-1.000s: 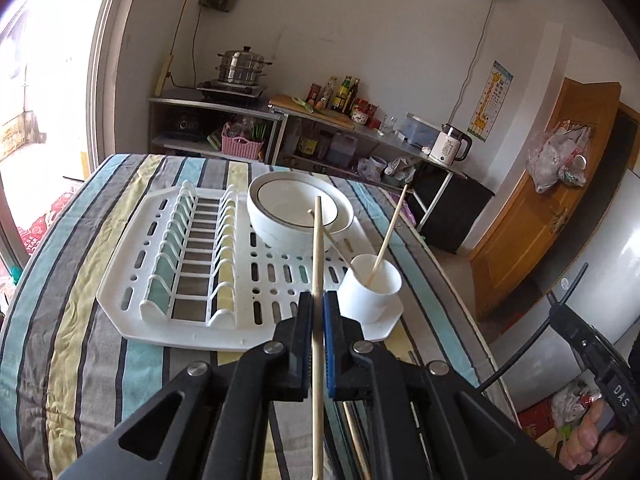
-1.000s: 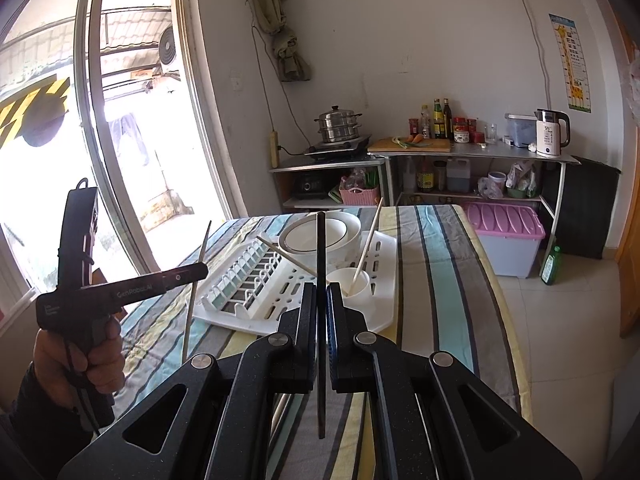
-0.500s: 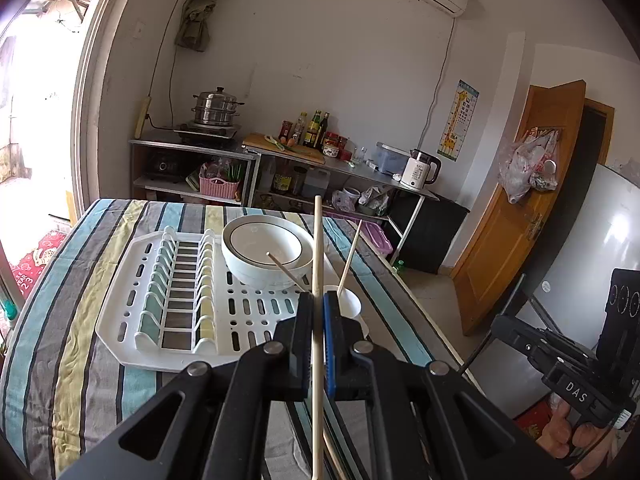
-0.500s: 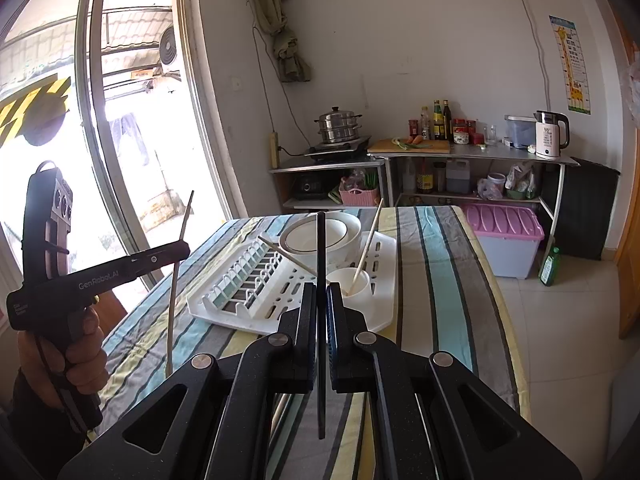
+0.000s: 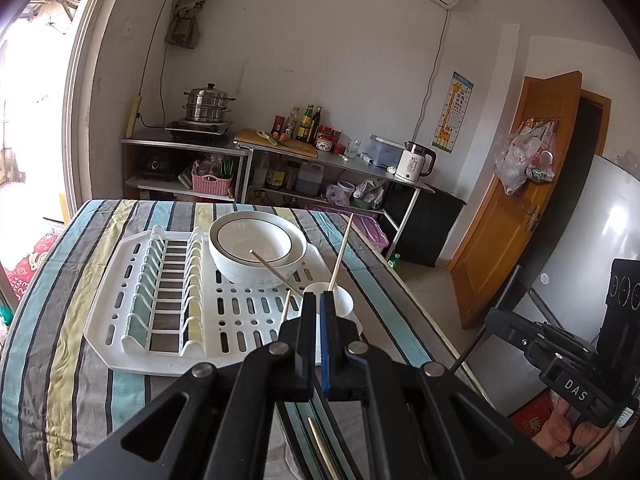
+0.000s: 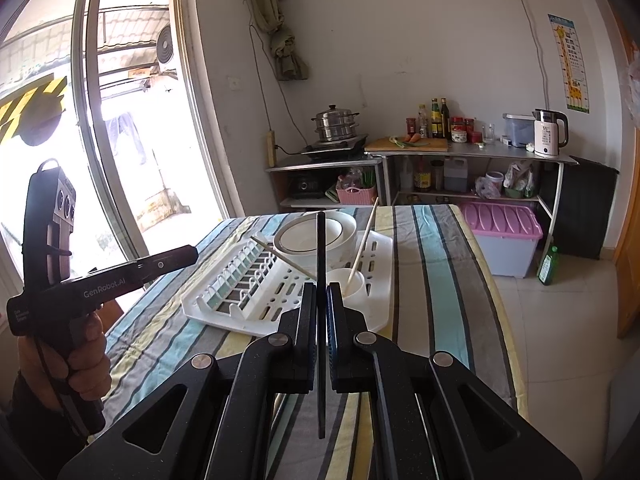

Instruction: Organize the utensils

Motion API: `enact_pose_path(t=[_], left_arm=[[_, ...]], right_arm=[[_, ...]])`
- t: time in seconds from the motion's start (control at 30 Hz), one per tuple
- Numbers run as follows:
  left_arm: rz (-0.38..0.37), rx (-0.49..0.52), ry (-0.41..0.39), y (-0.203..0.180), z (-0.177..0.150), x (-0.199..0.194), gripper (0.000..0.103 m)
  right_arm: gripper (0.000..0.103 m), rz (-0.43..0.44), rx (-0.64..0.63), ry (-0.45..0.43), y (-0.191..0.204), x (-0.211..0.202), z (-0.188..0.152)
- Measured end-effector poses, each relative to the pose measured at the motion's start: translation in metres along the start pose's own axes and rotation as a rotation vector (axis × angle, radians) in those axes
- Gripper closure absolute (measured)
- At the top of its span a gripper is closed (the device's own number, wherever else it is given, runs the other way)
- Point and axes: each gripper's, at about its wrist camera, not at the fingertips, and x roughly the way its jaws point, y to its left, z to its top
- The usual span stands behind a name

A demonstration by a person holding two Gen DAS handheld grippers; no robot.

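Note:
My left gripper point(image 5: 318, 298) hangs over the near edge of the white dish rack point(image 5: 120, 312), jaws shut with nothing between them. A thin wooden stick point(image 5: 285, 306) shows just left of its tips; where it rests I cannot tell. One wooden chopstick point(image 5: 340, 254) stands in the white cup point(image 5: 342, 300), another point(image 5: 276, 272) leans from the cup toward the stacked white bowls point(image 5: 256, 240). My right gripper point(image 6: 322, 288) is shut on a black chopstick point(image 6: 320, 256) held upright, back from the rack point(image 6: 372, 312). The left gripper point(image 6: 196, 250) shows at the left, carrying nothing.
A striped cloth covers the table point(image 5: 60, 360); another stick point(image 5: 320, 448) lies under my left gripper. Metal shelves point(image 6: 460, 156) with a steamer pot, bottles and a kettle line the back wall. A pink-lidded bin point(image 6: 504, 228) sits on the floor; a door point(image 5: 512, 216) stands to the right.
The light wooden chopstick that stood between the left jaws is gone from them, and the jaws have shut together. The left gripper has lifted and drawn back slightly. The right gripper has not moved.

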Motion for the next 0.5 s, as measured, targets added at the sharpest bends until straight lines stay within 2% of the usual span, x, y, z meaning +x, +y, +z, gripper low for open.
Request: enact_pose_path(t=[0.13,0.27,0.4,0.5], left_arm=[[0.030,0.016,0.026,0.002,-0.005,0.008,0.102],[0.056,0.024,0.123,0.015,-0.011,0.036,0.099],[0.091,0.063,0.225,0.023,-0.020,0.070,0.082],[0.087,0.125,0.286,0.022,-0.027,0.092,0.078]], right_arm=[[0.098,0.001,0.001,0.006,-0.001,0.003,-0.001],[0.098,0.004,0.002,0.011,-0.002,0.005,-0.001],[0.098,0.004,-0.002,0.014,-0.003,0.008,0.000],[0.098,0.003,-0.002,0.017,-0.004,0.010,0.000]])
